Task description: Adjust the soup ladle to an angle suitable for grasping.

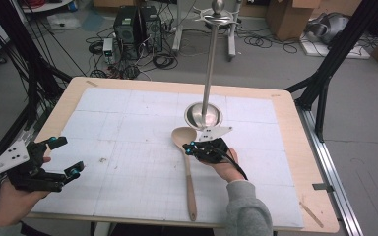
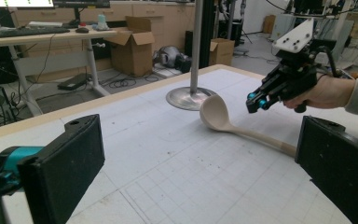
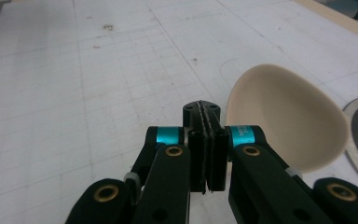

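- The wooden ladle (image 1: 189, 162) lies flat on the white surface (image 1: 128, 123), its bowl just beside the base of the steel stand (image 1: 204, 114) and its handle running back toward the person.
- The right gripper (image 1: 192, 147) hovers by the ladle's neck with its jaws pressed together on nothing; I judge it must spread them first, then straddle the thin handle squarely.
- The right hand (image 1: 224, 167) holds it low, pointing left across the handle.
- The left gripper (image 1: 64, 157) waits well apart, jaws wide, empty.
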`<state>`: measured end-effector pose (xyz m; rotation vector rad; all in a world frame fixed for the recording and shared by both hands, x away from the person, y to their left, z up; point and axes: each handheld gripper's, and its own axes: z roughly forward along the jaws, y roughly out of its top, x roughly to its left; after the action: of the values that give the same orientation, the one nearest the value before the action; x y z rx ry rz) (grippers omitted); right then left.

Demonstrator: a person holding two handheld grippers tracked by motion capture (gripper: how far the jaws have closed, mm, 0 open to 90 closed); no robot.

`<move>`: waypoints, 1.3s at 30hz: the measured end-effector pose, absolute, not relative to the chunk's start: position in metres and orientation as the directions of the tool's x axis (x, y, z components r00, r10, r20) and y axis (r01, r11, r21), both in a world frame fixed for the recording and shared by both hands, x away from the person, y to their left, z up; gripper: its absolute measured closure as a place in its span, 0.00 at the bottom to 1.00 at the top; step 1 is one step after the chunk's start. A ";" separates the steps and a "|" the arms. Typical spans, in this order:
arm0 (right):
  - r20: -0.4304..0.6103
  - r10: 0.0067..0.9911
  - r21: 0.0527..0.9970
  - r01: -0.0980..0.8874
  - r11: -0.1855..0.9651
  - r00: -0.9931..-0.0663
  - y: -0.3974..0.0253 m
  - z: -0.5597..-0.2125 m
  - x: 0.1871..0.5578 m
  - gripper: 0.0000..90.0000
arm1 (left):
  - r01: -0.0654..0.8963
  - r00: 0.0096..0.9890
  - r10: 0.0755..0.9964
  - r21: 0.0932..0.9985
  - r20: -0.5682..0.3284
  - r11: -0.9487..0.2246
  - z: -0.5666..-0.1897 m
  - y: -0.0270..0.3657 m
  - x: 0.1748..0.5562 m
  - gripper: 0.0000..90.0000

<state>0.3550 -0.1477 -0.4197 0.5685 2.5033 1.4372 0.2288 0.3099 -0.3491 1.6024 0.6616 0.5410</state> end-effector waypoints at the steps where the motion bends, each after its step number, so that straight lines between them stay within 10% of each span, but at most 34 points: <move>1: 0.018 0.422 0.861 0.229 0.453 -0.906 -0.148 -0.420 0.355 0.99 | 0.111 0.725 0.688 0.991 -0.027 -0.079 -0.349 0.310 0.229 0.02; 39: -0.011 0.469 0.743 0.307 0.595 -0.883 -0.114 -0.451 0.375 1.00 | 0.140 0.714 0.699 0.987 -0.047 -0.077 -0.357 0.317 0.225 0.02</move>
<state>0.3755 -0.1145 -0.4506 0.6452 2.6175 1.1612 0.2252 0.3169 -0.3574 1.6100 0.6951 0.5297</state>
